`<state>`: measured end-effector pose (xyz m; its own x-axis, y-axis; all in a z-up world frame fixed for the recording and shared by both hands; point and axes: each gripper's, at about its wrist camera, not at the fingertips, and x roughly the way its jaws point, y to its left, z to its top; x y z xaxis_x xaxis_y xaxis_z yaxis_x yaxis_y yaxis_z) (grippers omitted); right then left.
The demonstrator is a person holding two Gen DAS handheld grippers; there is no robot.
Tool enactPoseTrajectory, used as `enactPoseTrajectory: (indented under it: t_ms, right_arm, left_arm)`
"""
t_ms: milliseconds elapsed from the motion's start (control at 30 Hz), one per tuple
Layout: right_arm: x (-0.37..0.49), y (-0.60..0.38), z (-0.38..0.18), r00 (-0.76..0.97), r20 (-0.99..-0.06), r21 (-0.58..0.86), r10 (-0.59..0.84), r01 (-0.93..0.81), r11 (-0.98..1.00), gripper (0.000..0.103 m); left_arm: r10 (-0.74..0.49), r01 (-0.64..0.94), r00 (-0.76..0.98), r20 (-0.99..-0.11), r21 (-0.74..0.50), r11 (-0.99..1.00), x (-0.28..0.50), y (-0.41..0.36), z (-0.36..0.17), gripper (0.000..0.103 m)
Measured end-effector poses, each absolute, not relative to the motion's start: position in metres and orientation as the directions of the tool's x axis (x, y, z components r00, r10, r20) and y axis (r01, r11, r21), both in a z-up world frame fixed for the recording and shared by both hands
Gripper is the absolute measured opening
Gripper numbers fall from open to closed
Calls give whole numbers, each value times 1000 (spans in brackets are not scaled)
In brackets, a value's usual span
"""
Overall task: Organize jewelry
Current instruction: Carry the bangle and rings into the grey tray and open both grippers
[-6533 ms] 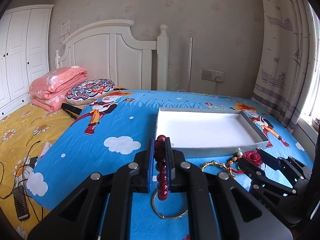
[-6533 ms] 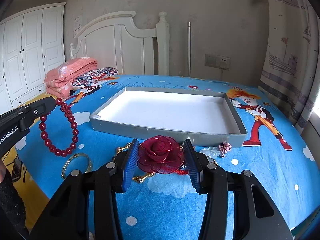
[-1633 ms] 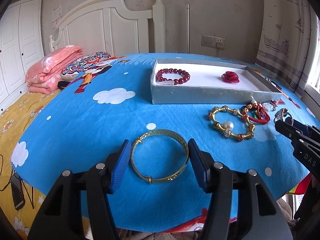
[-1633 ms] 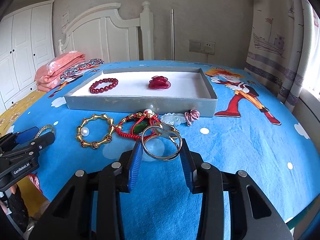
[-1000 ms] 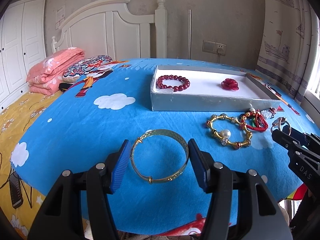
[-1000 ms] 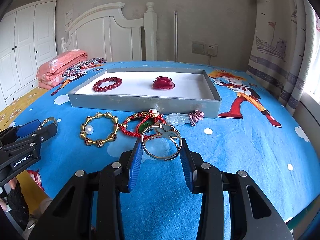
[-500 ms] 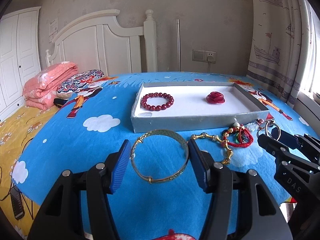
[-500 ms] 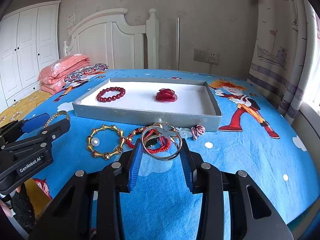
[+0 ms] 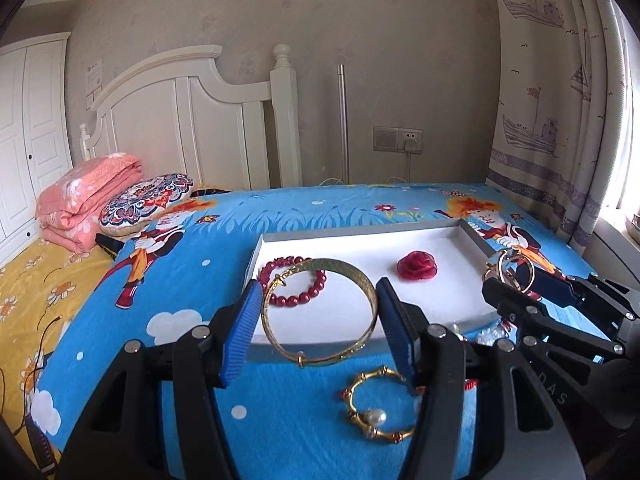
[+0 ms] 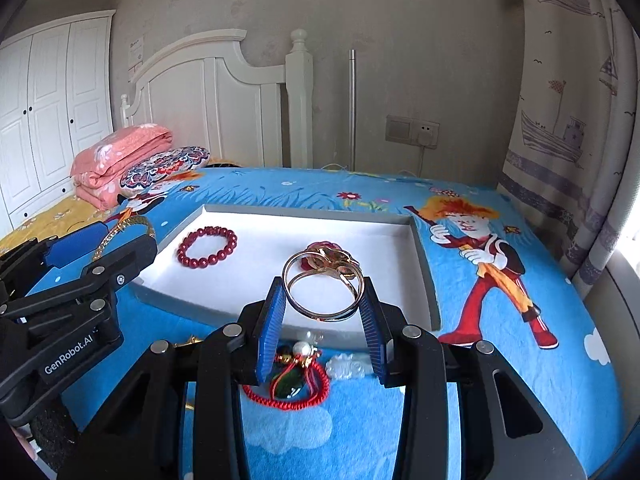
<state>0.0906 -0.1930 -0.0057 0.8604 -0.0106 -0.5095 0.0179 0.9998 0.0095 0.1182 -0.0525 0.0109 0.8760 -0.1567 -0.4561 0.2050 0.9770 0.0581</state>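
Note:
A shallow grey tray with a white floor lies on the blue bedspread. In it are a red bead bracelet and a red fabric rose. My left gripper is shut on a gold bangle, held flat above the tray's near left rim. My right gripper is shut on a silver-gold ring bangle over the tray's near right part, and it partly hides the rose. On the bed in front of the tray lie a gold pearl bracelet, a red cord bracelet and a white charm.
A white headboard stands behind the bed. A folded pink quilt and a patterned pillow lie at the far left. A curtain hangs at the right, near the bed's right edge.
Both grippers have risen and gone forward with their bangles, from above the bedspread to above the tray's near rim. The loose bracelets now lie below and behind the fingers.

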Motion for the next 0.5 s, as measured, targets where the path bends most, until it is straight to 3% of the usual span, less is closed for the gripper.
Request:
enactPoseTrajectory:
  t_ms: [500]
  right_arm:
    - [177, -218, -2, 815, -574, -12, -76, 85, 996, 36]
  left_arm:
    - [-109, 166, 826, -553, 53, 985, 220, -70, 12, 57]
